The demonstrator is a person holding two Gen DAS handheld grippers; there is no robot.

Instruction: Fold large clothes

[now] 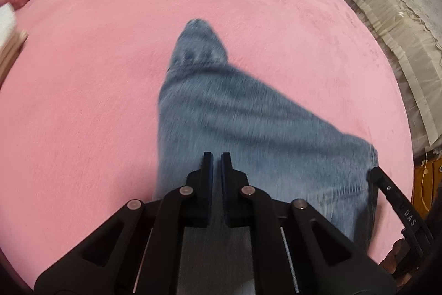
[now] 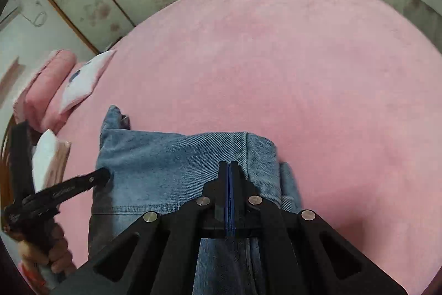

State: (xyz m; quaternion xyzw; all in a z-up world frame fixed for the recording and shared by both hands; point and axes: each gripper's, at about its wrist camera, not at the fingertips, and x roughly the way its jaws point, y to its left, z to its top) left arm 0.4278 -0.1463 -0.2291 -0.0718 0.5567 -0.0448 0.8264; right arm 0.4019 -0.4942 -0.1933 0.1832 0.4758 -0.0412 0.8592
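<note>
One pink bed (image 1: 83, 101) fills both frames. On it lies one pair of jeans (image 1: 234, 134), at lower centre of both views. In the upper left sit two pillows, one pink (image 2: 41, 85), one white (image 2: 85, 79). My left gripper (image 1: 216, 156) has its jaws slightly apart with denim beneath them, so I cannot tell whether it grips anything. My right gripper (image 2: 228, 165) is pressed closed above a hem; whether cloth is pinched I cannot tell. The risk, I judge: layers sliding apart if either hand pulls unevenly.
</note>
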